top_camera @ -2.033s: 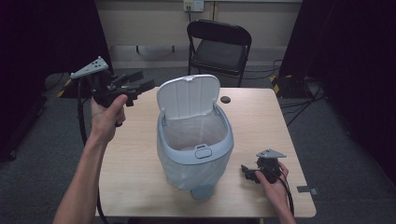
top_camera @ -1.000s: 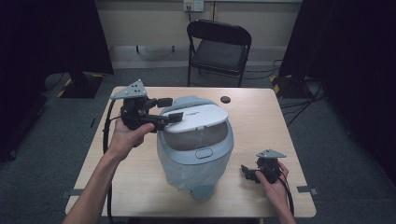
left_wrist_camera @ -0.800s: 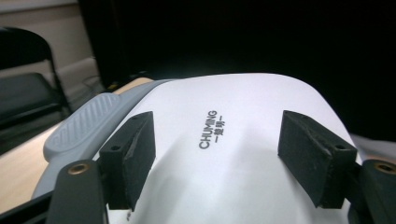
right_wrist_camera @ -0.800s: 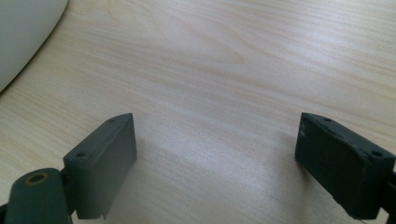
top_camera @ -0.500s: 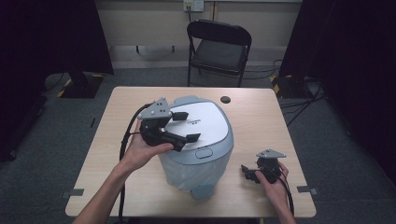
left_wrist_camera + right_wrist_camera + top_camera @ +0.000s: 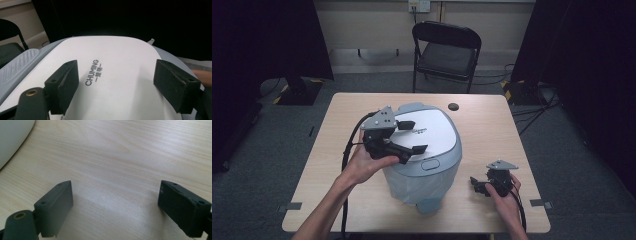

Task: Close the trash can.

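A pale blue bin with a white lid stands mid-table, lid down flat. My left gripper hovers over the lid's left part, open; its jaws have just been opening and grip nothing. In the left gripper view the left gripper straddles the lid and its printed "CHUMING" lettering, with both pads apart from it. My right gripper rests on the table to the right of the bin, open. Bare wood lies between the right gripper's jaws.
A black folding chair stands behind the table's far edge. A small black round object lies on the far side of the table. A clear bag liner hangs over the bin's front wall. Cables trail from both grippers toward the near edge.
The lid stood upright two seconds ago and now lies shut. My left gripper came in from the far left, went down with the lid and rests over it. The right gripper has not moved.
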Available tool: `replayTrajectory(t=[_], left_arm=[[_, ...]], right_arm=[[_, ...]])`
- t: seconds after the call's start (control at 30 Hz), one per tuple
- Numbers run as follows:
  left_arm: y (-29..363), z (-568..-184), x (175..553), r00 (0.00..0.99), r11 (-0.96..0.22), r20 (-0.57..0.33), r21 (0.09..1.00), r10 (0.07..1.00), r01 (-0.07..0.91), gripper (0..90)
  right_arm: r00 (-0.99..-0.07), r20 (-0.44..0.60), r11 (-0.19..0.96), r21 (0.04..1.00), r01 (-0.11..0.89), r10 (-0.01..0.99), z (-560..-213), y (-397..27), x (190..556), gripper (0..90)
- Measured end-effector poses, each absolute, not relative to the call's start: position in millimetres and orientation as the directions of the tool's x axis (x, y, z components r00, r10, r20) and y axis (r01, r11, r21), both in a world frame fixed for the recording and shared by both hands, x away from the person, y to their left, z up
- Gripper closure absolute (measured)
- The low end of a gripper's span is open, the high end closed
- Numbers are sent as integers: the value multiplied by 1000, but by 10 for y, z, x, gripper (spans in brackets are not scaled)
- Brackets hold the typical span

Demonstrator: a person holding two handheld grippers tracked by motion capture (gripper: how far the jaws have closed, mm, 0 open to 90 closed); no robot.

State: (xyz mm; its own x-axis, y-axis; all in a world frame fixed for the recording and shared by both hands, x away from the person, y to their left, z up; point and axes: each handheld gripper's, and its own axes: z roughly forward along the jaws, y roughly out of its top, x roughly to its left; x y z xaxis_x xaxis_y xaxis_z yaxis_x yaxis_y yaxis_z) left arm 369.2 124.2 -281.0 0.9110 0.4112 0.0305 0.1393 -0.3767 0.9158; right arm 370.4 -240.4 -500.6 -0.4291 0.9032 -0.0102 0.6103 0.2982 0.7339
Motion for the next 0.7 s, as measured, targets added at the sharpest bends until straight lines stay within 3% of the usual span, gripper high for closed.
replayTrajectory(t=[0.27,0.5,0.7], left_arm=[[1202,-2803,3688,921,-382,43,917,388,118,208],[1336,-2811,3788,903,-292,-70,933,424,210,212],[1569,-2778,3810,880,-240,-77,948,470,211,202]], right_arm=[[-429,-10,298,733,611,903,-5005,-2404,3705,114],[-430,-9,299,733,611,903,-5005,-2405,3707,114],[-430,-9,298,733,611,903,-5005,-2405,3706,114]])
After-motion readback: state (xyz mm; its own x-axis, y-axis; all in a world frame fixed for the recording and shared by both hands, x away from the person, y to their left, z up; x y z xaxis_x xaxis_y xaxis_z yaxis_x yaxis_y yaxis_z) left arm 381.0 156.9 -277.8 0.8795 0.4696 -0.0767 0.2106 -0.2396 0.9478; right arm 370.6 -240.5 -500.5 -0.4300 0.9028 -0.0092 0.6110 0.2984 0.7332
